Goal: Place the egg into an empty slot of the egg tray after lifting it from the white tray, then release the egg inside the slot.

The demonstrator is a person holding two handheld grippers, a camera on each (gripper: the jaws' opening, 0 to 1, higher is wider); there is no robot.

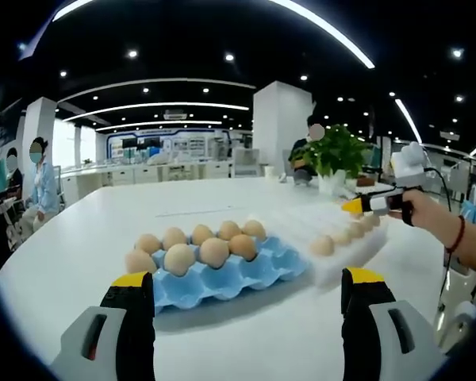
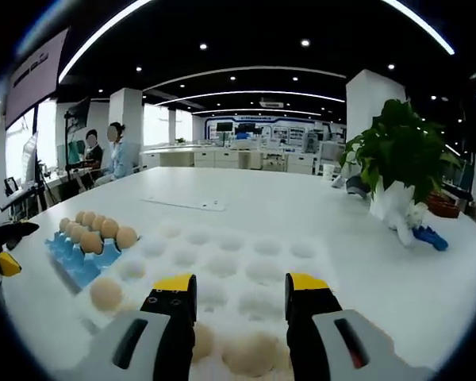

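Eggs [image 2: 250,353] are seen just ahead of the right gripper [image 2: 239,298], whose fingers are spread and grasp nothing; three are counted in the white tray [image 2: 222,262]. The left gripper [image 1: 246,290], likewise released, is held before the blue egg tray [image 1: 222,278], where nine eggs are counted.

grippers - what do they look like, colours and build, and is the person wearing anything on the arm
Each gripper, left gripper and right gripper, has two black jaws capped in yellow, rising from grey housings with dark slots. In the left gripper view the right gripper's body is white with a dark cable, and the person's wrist wears a thin red band.
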